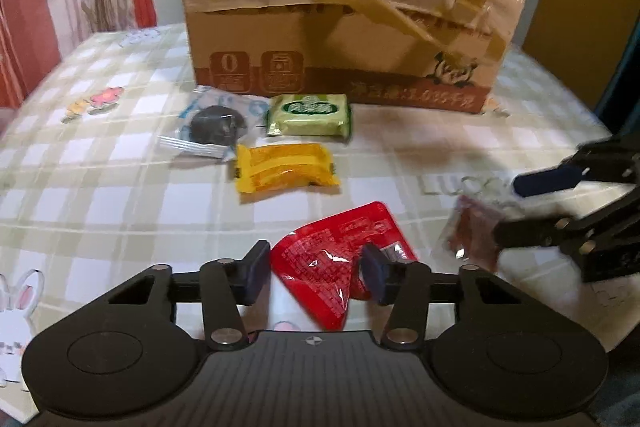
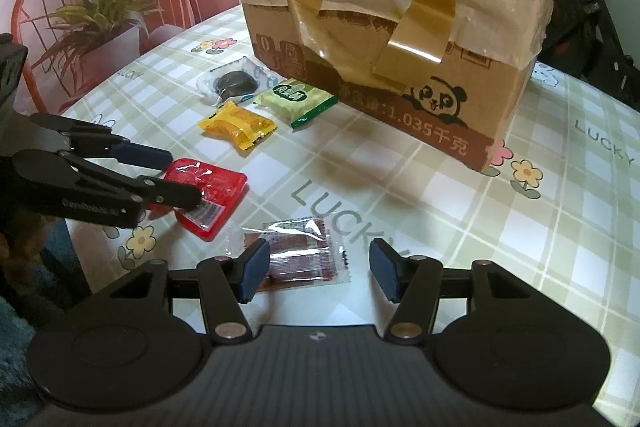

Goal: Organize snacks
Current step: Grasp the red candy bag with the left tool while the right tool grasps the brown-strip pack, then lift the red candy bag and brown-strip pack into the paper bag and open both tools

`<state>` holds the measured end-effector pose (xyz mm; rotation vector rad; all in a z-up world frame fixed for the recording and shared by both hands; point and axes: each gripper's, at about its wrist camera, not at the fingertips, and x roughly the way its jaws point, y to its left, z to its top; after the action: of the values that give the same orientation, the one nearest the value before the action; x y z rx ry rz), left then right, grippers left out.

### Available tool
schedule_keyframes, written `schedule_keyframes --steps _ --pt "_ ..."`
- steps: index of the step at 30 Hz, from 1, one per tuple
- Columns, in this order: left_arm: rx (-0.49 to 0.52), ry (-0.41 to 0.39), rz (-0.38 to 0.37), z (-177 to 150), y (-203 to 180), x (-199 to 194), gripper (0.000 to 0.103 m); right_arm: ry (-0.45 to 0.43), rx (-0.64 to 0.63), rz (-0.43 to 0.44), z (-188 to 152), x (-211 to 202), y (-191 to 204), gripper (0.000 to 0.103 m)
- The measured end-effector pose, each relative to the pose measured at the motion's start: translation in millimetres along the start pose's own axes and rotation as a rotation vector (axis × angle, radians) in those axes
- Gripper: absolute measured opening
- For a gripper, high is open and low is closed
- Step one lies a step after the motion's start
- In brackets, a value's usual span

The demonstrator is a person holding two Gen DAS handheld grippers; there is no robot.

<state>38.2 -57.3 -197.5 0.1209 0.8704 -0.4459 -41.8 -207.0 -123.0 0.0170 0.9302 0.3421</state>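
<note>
Left wrist view: the left gripper (image 1: 316,269) jaws pinch the red packet (image 1: 336,259) off-centre near the table's front edge, so it may twist free, while the right gripper (image 2: 320,273) jaws stand released around the clear-wrapped snack (image 2: 298,255).

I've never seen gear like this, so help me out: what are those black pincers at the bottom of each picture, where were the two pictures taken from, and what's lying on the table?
Each picture comes from a camera mounted on a hand-held tool, looking along its two fingers. The left tool is closed on a red packet. The right tool stands open around a clear-wrapped brown snack, not pinching it. Farther back on the checked tablecloth lie a yellow packet, a green packet and a dark cookie in clear wrap, before a taped cardboard box.
</note>
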Motion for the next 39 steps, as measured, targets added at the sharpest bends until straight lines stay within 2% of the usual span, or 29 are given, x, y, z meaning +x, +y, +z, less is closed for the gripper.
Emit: schedule_keyframes --steps 1,2,5,6,7,9,16,20,21,24,26,28,31,34,39 --pt "-0.021 -0.006 -0.028 0 3 -1 0.028 0.0 0.002 0.002 0 1 2 0.059" --pt "-0.037 -0.019 -0.045 1 4 -3 0.029 0.001 0.002 0.005 -1 1 4 0.059" --pt "-0.031 -0.052 -0.014 0 4 -10 0.028 0.008 0.003 0.014 -3 4 8 0.059" --pt "-0.046 -0.057 -0.019 0 6 -11 0.028 0.012 0.002 0.015 -4 5 9 0.061" --pt "-0.06 -0.061 -0.022 0 8 -13 0.028 0.016 -0.004 0.013 -4 6 10 0.068" --pt "-0.076 -0.074 -0.022 0 11 -16 0.028 0.016 -0.021 0.004 -4 8 15 0.076" --pt "-0.105 -0.097 -0.015 1 19 -25 0.028 0.034 -0.055 -0.023 -2 21 23 0.077" --pt "-0.12 -0.102 -0.008 0 21 -26 0.028 0.03 -0.103 -0.069 -2 29 27 0.083" --pt "-0.125 -0.103 -0.007 0 22 -27 0.028 0.025 -0.106 -0.081 -2 31 27 0.089" --pt "-0.132 -0.109 -0.007 -1 22 -28 0.028 0.011 -0.068 -0.082 -3 33 21 0.092" --pt "-0.136 -0.113 -0.008 -1 23 -29 0.028 0.004 -0.078 -0.084 -2 34 23 0.091" --pt "-0.138 -0.116 -0.006 -1 22 -29 0.028 -0.012 -0.086 -0.074 -2 32 25 0.079" --pt "-0.144 -0.117 -0.007 0 22 -28 0.028 -0.017 -0.094 -0.06 -2 31 28 0.07" --pt "-0.145 -0.119 -0.006 0 22 -28 0.028 -0.022 -0.094 -0.043 -1 30 29 0.065" --pt "-0.149 -0.124 -0.005 0 24 -29 0.028 -0.022 -0.1 -0.03 -1 30 32 0.063"
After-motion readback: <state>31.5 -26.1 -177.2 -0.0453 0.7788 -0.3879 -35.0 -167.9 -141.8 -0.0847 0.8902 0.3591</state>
